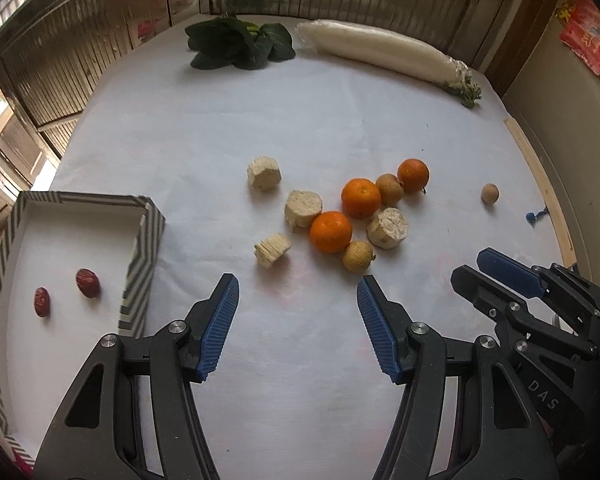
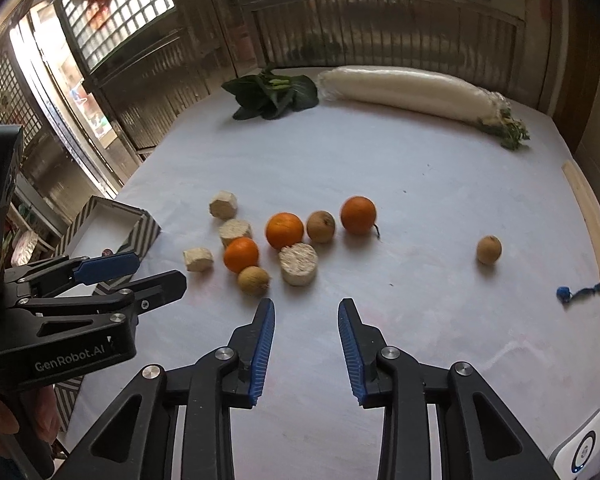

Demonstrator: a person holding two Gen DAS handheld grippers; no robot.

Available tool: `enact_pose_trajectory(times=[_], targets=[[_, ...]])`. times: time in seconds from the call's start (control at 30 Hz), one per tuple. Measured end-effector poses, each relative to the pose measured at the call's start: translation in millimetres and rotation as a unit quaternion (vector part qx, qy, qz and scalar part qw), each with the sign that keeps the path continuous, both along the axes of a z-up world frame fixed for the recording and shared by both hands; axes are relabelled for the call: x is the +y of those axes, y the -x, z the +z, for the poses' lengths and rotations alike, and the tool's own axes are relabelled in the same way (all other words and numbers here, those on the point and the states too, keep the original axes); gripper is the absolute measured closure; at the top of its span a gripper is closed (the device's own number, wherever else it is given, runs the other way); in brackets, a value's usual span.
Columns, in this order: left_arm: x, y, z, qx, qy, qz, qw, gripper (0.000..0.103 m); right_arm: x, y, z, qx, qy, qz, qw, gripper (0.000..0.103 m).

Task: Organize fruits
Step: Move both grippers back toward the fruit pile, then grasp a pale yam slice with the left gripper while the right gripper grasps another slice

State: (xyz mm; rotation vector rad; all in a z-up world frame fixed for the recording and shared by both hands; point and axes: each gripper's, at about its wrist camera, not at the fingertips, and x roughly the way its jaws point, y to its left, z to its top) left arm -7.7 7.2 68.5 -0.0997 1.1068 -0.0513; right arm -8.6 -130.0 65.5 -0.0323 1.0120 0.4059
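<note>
While both tools hover above the near edge of the table (image 1: 180,132), the left gripper (image 1: 298,292) and right gripper (image 2: 306,316) stand with jaws spread, holding nothing. Three oranges (image 1: 331,231), three brown longans (image 1: 358,256) and four pale cut cylinders (image 1: 264,173) cluster mid-table; a fourth longan (image 2: 489,249) lies apart toward the right edge. A striped box (image 1: 140,264) at the left edge contains two red dates (image 1: 87,283). Leafy greens (image 1: 240,42) and a white radish (image 1: 376,50) lie along the far edge.
</note>
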Motion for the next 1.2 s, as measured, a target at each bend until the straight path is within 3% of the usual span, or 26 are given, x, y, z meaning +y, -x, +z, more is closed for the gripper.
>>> enact_pose_trajectory(times=[0.2,0.67,1.2], targets=[[1,-3,-9,0.013,0.012,-0.006,0.9998,0.041,-6,-5,-11,0.012,-0.005,-0.004,1.000,0.071],[25,-10,-24,0.033,0.012,0.015,0.9993,0.041,23,-48,-48,0.033,0.006,0.046,0.998,0.071],[27,-40,-43,0.042,0.013,0.016,0.9989,0.041,27,-58,-41,0.008,0.017,0.062,0.998,0.075]])
